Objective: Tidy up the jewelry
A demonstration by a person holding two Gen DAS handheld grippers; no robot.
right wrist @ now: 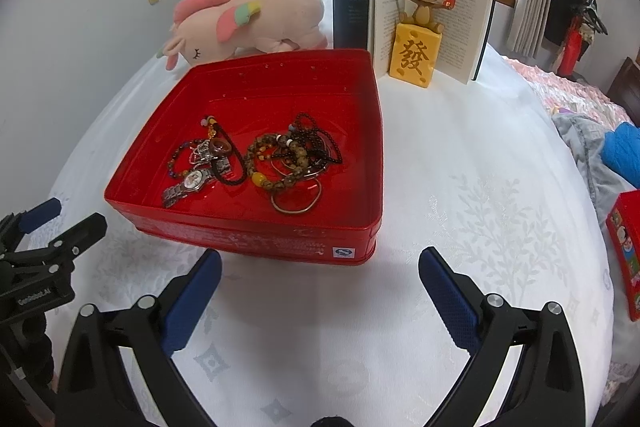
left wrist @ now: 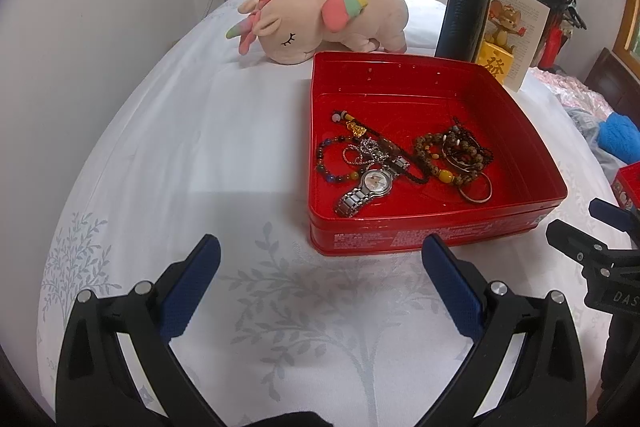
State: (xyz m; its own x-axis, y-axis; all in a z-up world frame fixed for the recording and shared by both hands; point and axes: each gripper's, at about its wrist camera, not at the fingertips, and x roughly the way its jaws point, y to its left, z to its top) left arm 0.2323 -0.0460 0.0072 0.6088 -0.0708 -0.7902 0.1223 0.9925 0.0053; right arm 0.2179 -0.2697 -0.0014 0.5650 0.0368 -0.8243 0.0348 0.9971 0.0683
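At the right edge of both views a second red box (right wrist: pixel 627 251) is cut off, so only a printed side shows. The small white print along the near wall of the red tin (left wrist: pixel 400 239) is too fine to read. In the tin, the jewelry pile (right wrist: pixel 288 159) tangles together, with strands hiding each other. The open book (right wrist: pixel 436 15) carries text too small to tell. The blue cloth (left wrist: pixel 622 141) runs off the frame.
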